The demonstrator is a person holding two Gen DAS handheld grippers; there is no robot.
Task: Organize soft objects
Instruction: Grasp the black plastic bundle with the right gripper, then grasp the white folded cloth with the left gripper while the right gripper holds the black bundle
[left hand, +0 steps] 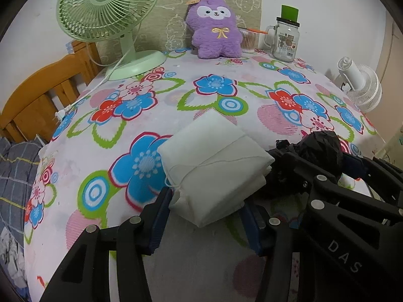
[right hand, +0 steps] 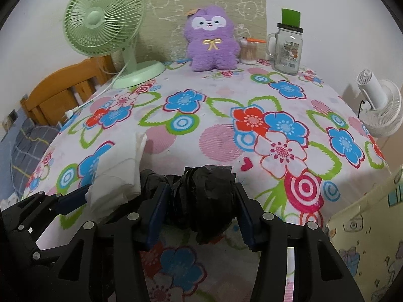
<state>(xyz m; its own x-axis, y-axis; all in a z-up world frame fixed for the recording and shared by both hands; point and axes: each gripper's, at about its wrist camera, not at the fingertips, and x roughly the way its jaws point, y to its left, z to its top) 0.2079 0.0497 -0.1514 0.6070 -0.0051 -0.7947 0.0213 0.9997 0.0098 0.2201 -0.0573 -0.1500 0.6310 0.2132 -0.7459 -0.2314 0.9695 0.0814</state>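
- Grasp stage, by my reading: the left gripper (left hand: 205, 205) has its jaws clamped on the white folded pad (left hand: 214, 161), lower centre of the left view.
- The right gripper (right hand: 201, 198) pinches the crumpled black bag (right hand: 204, 191), lower centre of its view.
- The 2 bundles lie just beside each other on the floral cloth (right hand: 277, 125).
- Next likely calls for lifting both without slipping.

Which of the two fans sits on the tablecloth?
The green fan, standing at the table's back left corner; the white fan sits off the table's right edge.
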